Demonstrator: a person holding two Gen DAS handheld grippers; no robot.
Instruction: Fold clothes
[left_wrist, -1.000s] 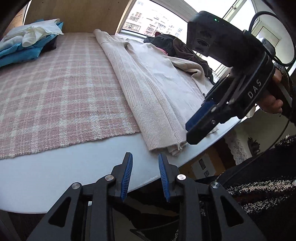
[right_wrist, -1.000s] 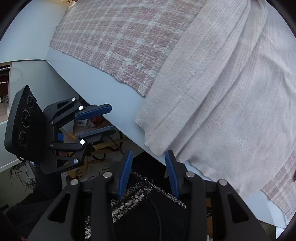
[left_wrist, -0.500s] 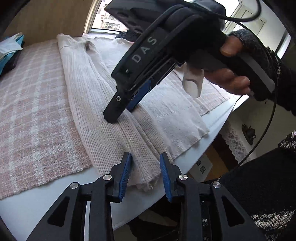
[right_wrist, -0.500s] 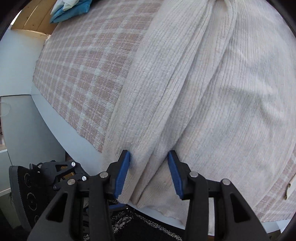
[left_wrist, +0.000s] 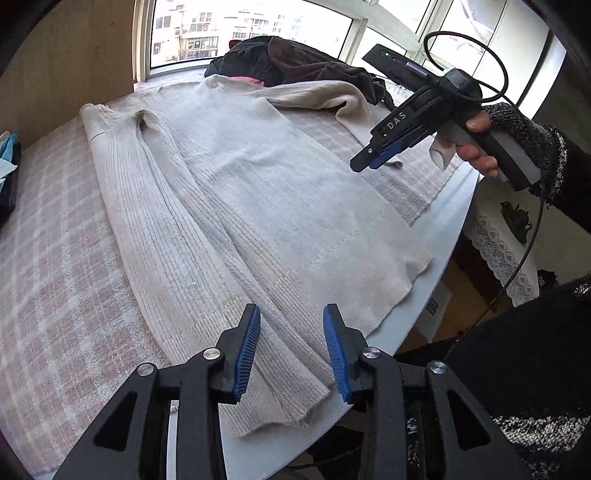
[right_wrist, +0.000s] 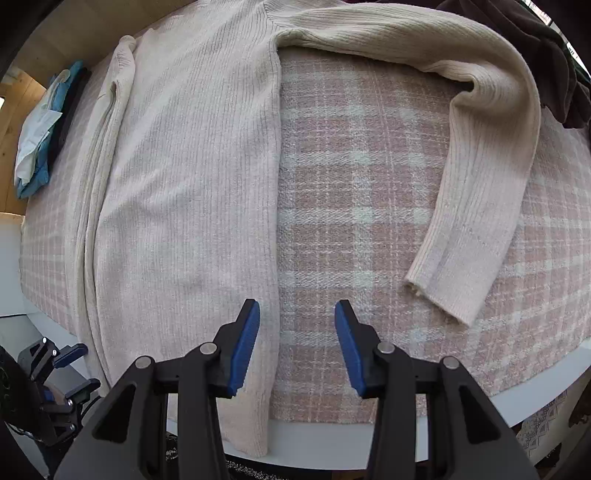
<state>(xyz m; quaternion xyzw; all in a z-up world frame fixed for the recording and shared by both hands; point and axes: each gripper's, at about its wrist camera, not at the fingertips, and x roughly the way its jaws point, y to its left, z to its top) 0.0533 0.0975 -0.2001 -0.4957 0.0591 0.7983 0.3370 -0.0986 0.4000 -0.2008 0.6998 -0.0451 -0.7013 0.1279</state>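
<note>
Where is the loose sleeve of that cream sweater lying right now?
In the right wrist view the sleeve lies spread on the pink checked cloth, right of the sweater body, bent so its cuff points toward the near table edge.

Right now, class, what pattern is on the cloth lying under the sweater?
A pink-and-white plaid cloth, clearest in the right wrist view.

Ribbed knit sweater (right_wrist: 192, 177); woven plaid cloth (right_wrist: 354, 206)
</note>
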